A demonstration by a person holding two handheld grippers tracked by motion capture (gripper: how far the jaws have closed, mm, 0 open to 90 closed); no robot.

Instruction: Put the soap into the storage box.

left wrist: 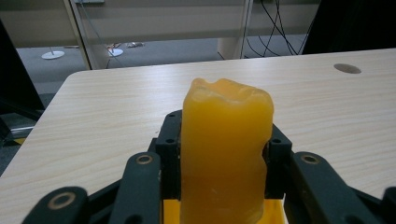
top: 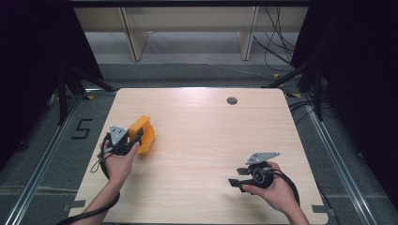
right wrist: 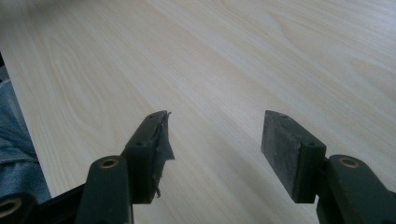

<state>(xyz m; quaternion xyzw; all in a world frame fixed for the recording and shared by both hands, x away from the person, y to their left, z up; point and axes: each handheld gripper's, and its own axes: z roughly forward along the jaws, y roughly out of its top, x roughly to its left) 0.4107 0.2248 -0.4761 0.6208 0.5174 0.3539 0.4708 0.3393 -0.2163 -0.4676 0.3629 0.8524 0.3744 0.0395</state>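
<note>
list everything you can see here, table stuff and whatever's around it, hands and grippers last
orange block: 1, translucent orange-yellow, clamped between the left gripper's jaws at the table's left side
table: 1, light wood grain, centre of the high view
cable hole: 1, grey round, in the table top near its far edge
floor marking: 1, black digit 5, on the grey floor left of the table
shelf unit: 1, pale wood, beyond the table
loose cables: several, black, on the floor at far right
left gripper: 1, black with grey plate, shut on the orange block
right gripper: 1, black, jaws apart with nothing between them, above the table's near right part
hands: 2, one on each gripper
</note>
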